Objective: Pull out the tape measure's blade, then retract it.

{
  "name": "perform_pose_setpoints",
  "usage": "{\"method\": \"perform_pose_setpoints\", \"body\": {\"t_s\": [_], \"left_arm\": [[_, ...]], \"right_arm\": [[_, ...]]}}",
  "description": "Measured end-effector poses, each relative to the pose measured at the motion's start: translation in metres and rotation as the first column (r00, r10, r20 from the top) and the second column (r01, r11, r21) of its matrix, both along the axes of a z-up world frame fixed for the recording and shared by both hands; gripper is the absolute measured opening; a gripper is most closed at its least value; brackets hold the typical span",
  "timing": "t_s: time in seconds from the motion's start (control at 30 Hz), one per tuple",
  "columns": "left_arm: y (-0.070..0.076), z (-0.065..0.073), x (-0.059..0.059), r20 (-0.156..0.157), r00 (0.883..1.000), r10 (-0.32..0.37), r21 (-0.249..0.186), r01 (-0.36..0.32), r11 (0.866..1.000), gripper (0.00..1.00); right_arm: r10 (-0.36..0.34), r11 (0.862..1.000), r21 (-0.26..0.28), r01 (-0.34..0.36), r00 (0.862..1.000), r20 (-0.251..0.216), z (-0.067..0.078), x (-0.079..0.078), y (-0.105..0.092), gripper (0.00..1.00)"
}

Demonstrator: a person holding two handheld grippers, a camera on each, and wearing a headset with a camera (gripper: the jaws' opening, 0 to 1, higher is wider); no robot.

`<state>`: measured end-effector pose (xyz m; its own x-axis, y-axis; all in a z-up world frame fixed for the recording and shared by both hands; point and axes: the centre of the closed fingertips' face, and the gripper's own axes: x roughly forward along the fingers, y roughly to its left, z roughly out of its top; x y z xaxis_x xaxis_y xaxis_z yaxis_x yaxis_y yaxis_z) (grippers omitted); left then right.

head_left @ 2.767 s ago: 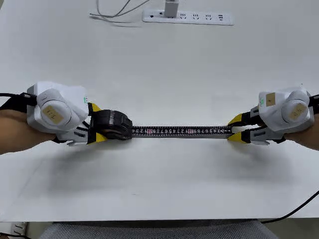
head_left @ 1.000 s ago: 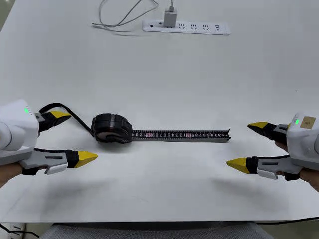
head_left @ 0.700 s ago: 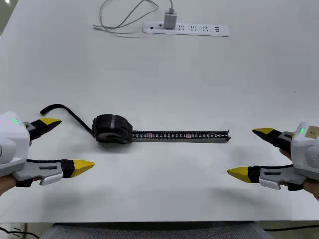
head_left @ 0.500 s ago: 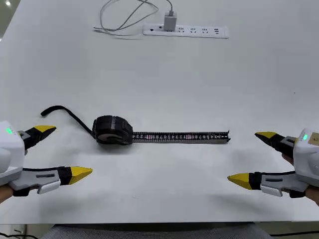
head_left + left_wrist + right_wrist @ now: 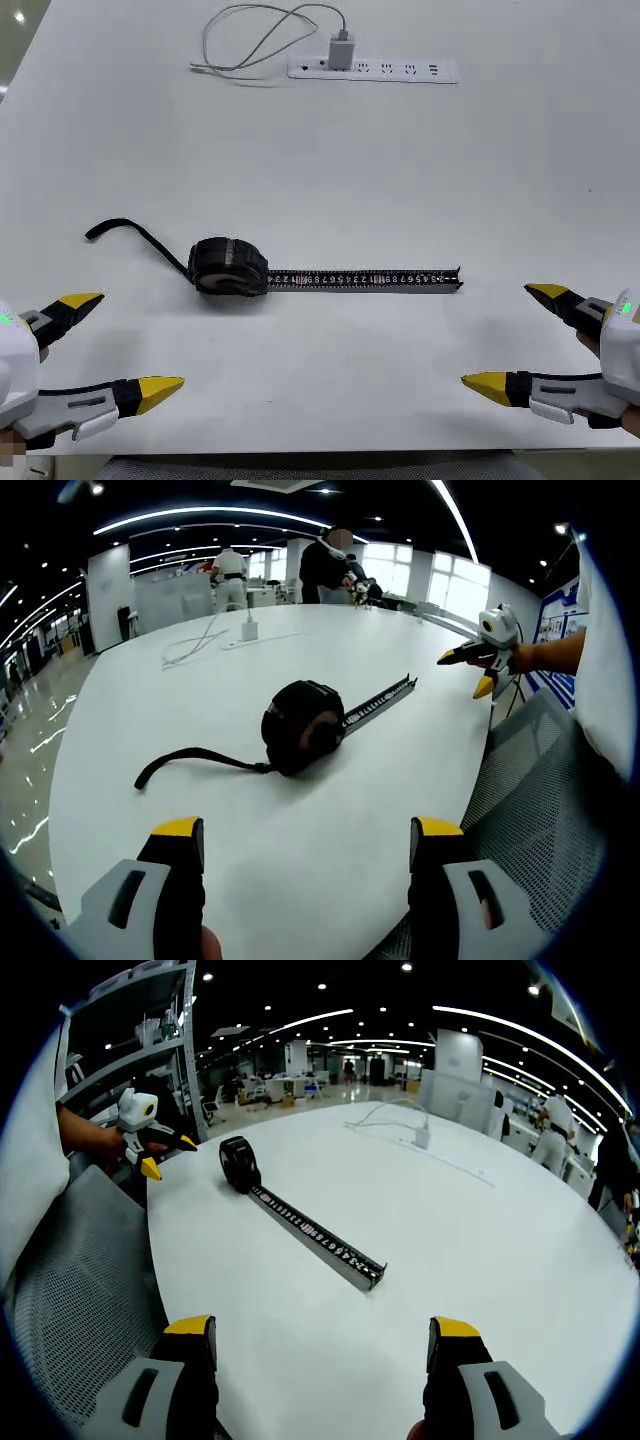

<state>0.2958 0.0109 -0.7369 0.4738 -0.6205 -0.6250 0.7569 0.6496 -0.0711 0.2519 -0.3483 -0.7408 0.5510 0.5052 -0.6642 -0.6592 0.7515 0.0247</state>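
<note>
The tape measure (image 5: 228,267), a black round case, lay on its side on the white table (image 5: 320,160), a little left of the middle and nearer the near edge than the far one. Its blade (image 5: 365,279) was drawn out and lay flat on the tabletop, running straight to the right from the case, with its end hook at the right tip. A black wrist strap (image 5: 135,235) trailed from the case's left side, curving away to the far left on the table.

Neither gripper touched the tape measure. The left gripper (image 5: 140,340) sat at the near left, well apart from the case, with its two yellow-tipped jaws spread wide and nothing between them; in the left gripper view the case and strap lay ahead of the gap between the jaws. The right gripper (image 5: 497,334) sat at the near right, to the right of the blade's hook and nearer than it, apart from it, its jaws likewise spread wide and holding nothing; in the right gripper view the blade's end lay ahead, between the two jaw tips.

At the far edge of the table lay a white power strip (image 5: 375,69) with a white charger (image 5: 341,50) plugged into its left part, and a white cable (image 5: 255,35) looped from it off to the left.
</note>
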Motion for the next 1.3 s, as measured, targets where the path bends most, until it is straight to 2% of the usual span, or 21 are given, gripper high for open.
{"method": "perform_pose_setpoints", "body": {"t_s": [0.23, 0.43, 0.53, 0.67, 0.8, 1.3], "left_arm": [[0.003, -0.001, -0.006, -0.012, 1.0, 0.02, -0.011, -0.02, 1.0, 0.85], [0.008, -0.009, -0.014, -0.021, 0.999, 0.042, -0.009, -0.042, 0.999, 0.88], [0.008, -0.009, -0.016, -0.016, 0.999, 0.049, -0.019, -0.049, 0.999, 0.88], [0.008, -0.008, -0.016, -0.006, 0.998, 0.057, -0.013, -0.057, 0.998, 0.88], [0.009, -0.006, -0.015, 0.004, 0.998, 0.067, -0.022, -0.067, 0.997, 0.88], [0.007, -0.005, -0.018, 0.001, 0.998, 0.064, -0.033, -0.064, 0.997, 0.91]], "right_arm": [[-0.024, 0.999, 0.026, 0.024, 1.0, 0.006, -0.002, -0.008, 0.002, 0.92], [-0.027, 0.999, 0.028, 0.027, 1.0, -0.004, -0.007, -0.012, 0.003, 0.94], [-0.039, 0.998, 0.049, 0.039, 0.999, -0.004, -0.009, -0.013, 0.003, 0.96], [-0.059, 0.997, 0.051, 0.059, 0.998, -0.012, -0.016, -0.016, 0.0, 0.96], [-0.059, 0.997, 0.05, 0.06, 0.998, -0.014, -0.016, -0.018, 0.003, 0.96], [-0.05, 0.998, 0.049, 0.05, 0.999, 0.002, -0.01, -0.017, 0.007, 0.97]]}}
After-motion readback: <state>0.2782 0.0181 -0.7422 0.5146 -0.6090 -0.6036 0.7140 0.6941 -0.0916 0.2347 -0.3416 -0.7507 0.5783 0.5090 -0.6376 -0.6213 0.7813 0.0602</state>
